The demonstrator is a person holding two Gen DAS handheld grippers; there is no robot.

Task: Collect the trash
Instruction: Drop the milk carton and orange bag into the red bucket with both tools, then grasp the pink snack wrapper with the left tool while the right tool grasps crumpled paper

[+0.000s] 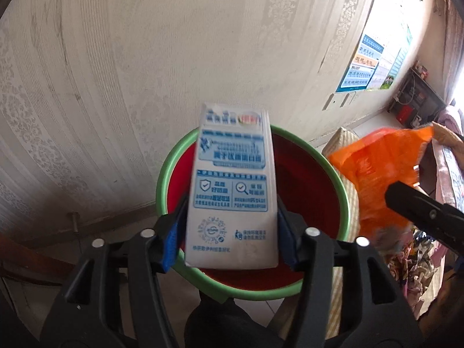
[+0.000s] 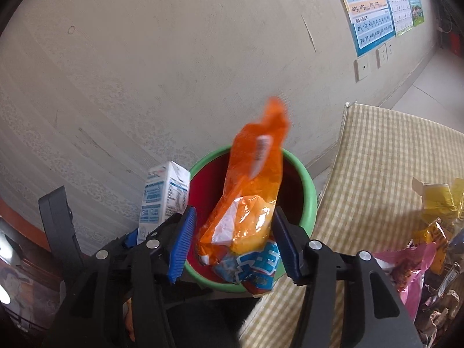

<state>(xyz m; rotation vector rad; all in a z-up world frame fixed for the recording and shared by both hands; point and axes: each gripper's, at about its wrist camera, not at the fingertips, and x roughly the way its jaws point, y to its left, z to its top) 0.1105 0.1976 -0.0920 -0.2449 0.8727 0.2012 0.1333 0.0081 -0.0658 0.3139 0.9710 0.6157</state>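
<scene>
My left gripper (image 1: 230, 232) is shut on a white and blue milk carton (image 1: 232, 185), held over the green-rimmed red bin (image 1: 345, 203). In the right wrist view the carton (image 2: 163, 197) shows left of the bin (image 2: 310, 191). My right gripper (image 2: 232, 242) has its blue pads on both sides of an orange snack bag (image 2: 249, 200) above the bin; the left pad stands a little off the bag. The bag (image 1: 385, 174) also shows right of the bin in the left wrist view.
A checked yellow cloth (image 2: 377, 179) covers the surface right of the bin, with several wrappers (image 2: 429, 232) at its right end. A papered wall (image 1: 145, 72) with posters (image 2: 368, 8) stands behind the bin. Dark wooden furniture (image 1: 17, 255) is at the left.
</scene>
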